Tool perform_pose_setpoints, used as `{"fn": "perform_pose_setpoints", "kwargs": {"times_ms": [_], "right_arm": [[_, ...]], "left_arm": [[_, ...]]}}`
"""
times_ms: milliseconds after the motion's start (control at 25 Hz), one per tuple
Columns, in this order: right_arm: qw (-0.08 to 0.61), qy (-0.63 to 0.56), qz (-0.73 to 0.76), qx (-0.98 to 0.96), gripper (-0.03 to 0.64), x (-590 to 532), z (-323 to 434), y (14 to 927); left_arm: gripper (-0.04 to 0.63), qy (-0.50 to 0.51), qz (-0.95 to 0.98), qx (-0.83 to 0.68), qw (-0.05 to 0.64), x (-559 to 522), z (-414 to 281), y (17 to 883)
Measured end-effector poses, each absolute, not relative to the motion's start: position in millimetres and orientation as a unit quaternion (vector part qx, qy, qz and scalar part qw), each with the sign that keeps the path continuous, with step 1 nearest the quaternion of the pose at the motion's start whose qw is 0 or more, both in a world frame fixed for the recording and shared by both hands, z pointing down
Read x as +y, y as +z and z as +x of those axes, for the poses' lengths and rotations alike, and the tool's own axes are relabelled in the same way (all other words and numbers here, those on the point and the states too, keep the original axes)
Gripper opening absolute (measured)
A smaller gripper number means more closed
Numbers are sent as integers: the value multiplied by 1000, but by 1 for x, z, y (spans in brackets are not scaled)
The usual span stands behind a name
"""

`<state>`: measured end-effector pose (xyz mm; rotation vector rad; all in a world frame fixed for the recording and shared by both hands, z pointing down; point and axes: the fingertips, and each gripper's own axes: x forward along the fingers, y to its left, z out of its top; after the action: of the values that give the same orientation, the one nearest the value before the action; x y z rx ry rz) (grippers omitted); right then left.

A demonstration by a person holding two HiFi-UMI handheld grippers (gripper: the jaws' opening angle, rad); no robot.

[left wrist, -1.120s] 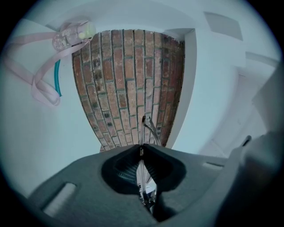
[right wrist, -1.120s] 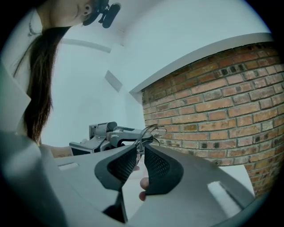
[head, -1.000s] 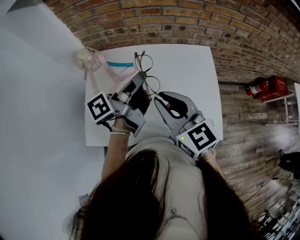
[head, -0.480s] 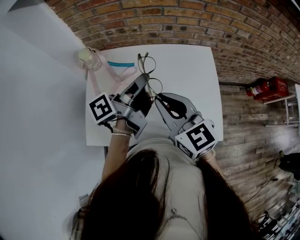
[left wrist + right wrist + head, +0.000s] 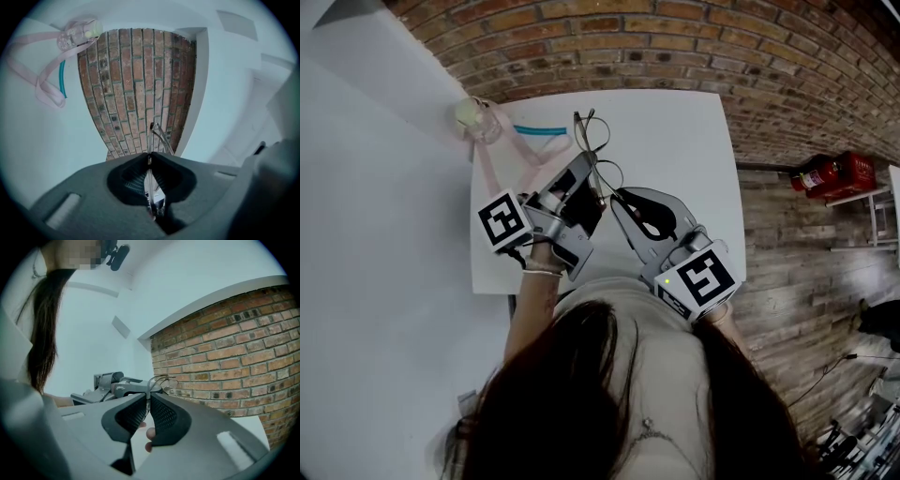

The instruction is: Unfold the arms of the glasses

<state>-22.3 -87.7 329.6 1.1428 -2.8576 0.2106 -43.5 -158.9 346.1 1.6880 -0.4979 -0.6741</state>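
- Two sets of jaws are shut on the glasses, which are held in the air above the white bench.
- Left gripper: it pinches the frame edge-on, and the frame runs straight out beyond the tips.
- Right gripper: it pinches a thin wire part, probably an arm, and the frame sits just past its tips, toward the left gripper.
- Judgement: the unfolding depends on the right gripper swinging outward, away from the left gripper's hold.
- A bottle with a pink strap lies well apart, and nothing obstructs.
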Motion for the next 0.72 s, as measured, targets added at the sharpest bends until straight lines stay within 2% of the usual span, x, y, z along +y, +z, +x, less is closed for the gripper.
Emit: {"fn": "perform_pose_setpoints", "kwargs": {"times_ms": [720], "right_arm": [[-8,58,369,-928,32,-86,-11,305]], "left_arm": [[25,-274,733,-221,583,-153,-40,349]]}}
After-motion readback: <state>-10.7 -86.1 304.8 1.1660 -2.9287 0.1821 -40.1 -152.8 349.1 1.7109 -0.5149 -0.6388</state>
